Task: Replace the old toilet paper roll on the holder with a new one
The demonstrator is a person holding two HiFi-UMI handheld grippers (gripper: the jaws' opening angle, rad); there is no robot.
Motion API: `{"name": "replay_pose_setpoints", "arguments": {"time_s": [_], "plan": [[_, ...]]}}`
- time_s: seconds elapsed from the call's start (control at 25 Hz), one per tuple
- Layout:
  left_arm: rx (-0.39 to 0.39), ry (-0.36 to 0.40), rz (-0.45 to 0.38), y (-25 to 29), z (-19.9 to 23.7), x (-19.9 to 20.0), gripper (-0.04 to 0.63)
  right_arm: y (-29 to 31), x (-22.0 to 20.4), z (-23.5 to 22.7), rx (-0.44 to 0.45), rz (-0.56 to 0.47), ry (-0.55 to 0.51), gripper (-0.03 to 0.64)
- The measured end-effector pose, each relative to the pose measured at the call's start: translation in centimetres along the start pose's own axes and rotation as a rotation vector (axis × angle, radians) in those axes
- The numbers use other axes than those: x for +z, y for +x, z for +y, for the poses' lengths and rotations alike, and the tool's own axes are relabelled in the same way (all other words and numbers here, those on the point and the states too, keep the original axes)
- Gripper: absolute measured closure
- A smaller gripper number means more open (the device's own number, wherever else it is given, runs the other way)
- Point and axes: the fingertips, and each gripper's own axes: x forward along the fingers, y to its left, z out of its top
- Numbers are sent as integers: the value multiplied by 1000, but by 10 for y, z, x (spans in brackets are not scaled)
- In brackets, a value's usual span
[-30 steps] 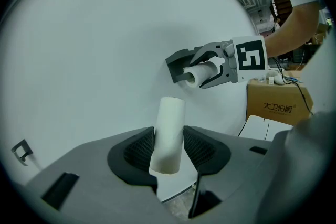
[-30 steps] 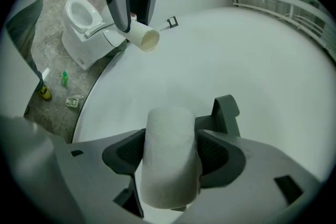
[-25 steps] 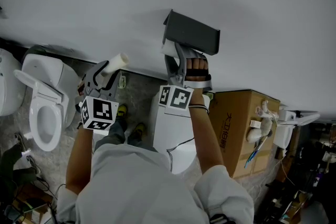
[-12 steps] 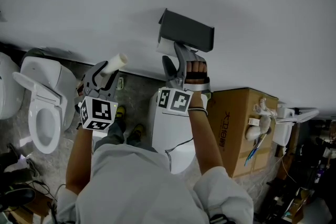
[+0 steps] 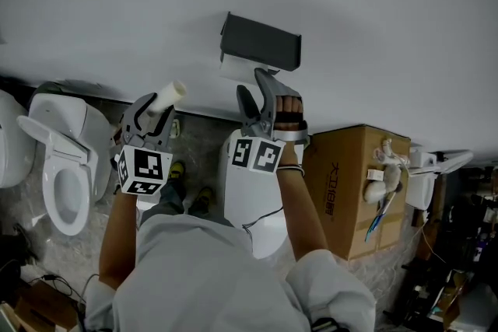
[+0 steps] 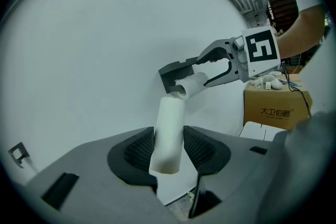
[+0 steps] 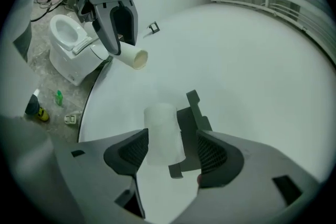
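1. Up on the white wall ahead of us, the dark holder (image 5: 261, 43) carries a white roll (image 5: 233, 71) just under its cover. We take this for the new one, already hung.
2. Our left gripper (image 5: 154, 109) is clamped on the old tube (image 6: 168, 131), a bare core that sticks out past the jaws. We hold it well to the left of the holder.
3. Our right gripper (image 5: 254, 89) points at the holder with its jaws apart. They have just been closing a little, yet the pads press on nothing. The roll shows in the gap beyond the tips, nearer one pad, with the holder visible beside the other.
4. We judge the swap nearly done: old core off, new roll on. We cannot tell whether the roll sits fully home, because the cover hides its bar.
5. The next move, as we see it, calls for a check of that seating. The right gripper may need to give a light nudge, and then the core needs somewhere to go.
6. Around us, a toilet (image 5: 66, 167) stands on the floor to the left. A cardboard box (image 5: 354, 183) sits to the right with white plumbing parts (image 5: 380, 186) on it. A white fixture (image 5: 243, 202) stands below our right arm.
7. Nothing stands between the right gripper and the holder. We think only the overhanging cover could catch a jaw.
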Motion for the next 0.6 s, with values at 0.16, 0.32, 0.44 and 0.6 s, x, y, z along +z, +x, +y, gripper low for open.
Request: {"name": "replay_pose_setpoints", "arguments": {"time_s": [0.16,0.32,0.44,0.6], "plan": [[-7,4,-14,-3,-8,9,397,-16,-13,-9,-26,21,89,368],[-17,13,-28,-1,-17,18,397,-30,-31,-15,-48,49,158,404],[-28,18,-45,0,-24,27,397,-41,-44,-19,-59,65,244,447],[-47,29,-71,1,-34,42,397,-60,-62,-29,-88,96,331,485]]}}
